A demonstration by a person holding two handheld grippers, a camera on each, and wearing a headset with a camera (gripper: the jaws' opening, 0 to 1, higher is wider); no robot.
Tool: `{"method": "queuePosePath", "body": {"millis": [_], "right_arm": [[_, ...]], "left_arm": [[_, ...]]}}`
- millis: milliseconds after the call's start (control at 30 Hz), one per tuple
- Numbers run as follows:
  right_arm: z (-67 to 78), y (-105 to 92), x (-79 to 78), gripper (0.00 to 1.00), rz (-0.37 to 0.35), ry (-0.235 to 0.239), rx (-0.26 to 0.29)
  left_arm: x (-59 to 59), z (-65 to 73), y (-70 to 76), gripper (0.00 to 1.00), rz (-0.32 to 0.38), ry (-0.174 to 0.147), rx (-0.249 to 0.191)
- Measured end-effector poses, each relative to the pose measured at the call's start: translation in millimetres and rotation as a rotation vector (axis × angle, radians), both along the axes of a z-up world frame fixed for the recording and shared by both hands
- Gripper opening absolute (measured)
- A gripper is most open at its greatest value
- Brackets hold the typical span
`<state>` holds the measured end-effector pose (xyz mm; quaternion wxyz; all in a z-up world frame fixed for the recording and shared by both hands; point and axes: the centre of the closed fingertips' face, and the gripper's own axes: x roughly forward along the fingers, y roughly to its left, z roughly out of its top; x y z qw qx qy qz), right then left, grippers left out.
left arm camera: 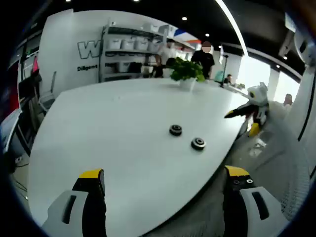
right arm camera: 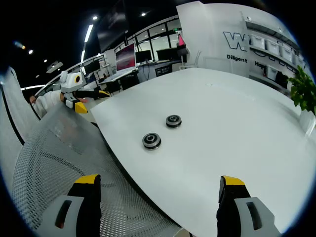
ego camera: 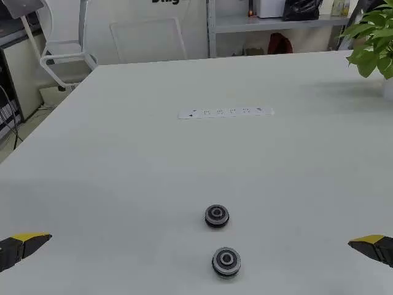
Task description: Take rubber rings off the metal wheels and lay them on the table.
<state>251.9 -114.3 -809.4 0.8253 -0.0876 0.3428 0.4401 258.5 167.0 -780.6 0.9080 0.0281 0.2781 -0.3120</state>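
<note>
Nearest, off the table's front edge, the left gripper (left arm camera: 164, 174) and the right gripper (right arm camera: 158, 179) hang low on either side. Each has its yellow-tipped fingers (left arm camera: 91, 177) spread wide and holds nothing. Between them, a little further in on the white table (ego camera: 123, 160), lies the near wheel (ego camera: 226, 261), and just beyond it the far wheel (ego camera: 216, 216). Each appears to carry its dark rubber ring (right arm camera: 144, 142). Further off are a power strip (ego camera: 226, 112) and a potted plant (ego camera: 373, 46). The task looks unstarted. The next move calls for one gripper to pin the near wheel while the other pinches its ring at the rim.
</note>
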Motion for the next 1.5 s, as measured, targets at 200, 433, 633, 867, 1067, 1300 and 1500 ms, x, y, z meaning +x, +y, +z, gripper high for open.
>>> {"method": "queuePosePath", "body": {"millis": [200,433,633,867,1067,1300,1500], "right_arm": [[0.1,0.7,-0.6,0.99,-0.001,0.004,0.006],[-0.4,-0.1,-0.5,0.99,-0.001,0.004,0.004],[-2.7,-4.2,0.0,0.99,-0.003,0.010,-0.007],[-1.0,-8.1,1.6,0.99,-0.020,0.004,0.006],[-1.3,-9.1,2.0,0.99,-0.023,0.005,0.008],[-1.6,-9.3,1.9,0.99,-0.020,0.007,0.013],[-1.9,-10.2,4.0,0.99,-0.029,0.001,0.020]], "left_arm": [[-0.3,0.3,0.8,1.00,0.012,0.002,-0.002],[-2.3,-0.9,-2.3,1.00,0.013,0.013,0.001],[-2.2,-0.3,-1.4,1.00,0.029,0.010,-0.002],[-3.6,-1.8,-2.9,1.00,0.037,0.021,-0.006],[-5.1,-4.0,-4.9,1.00,0.031,0.032,-0.009],[-6.4,-5.3,-4.3,1.00,0.060,0.056,-0.047],[-7.1,-7.2,-5.3,1.00,0.050,0.062,-0.034]]}}
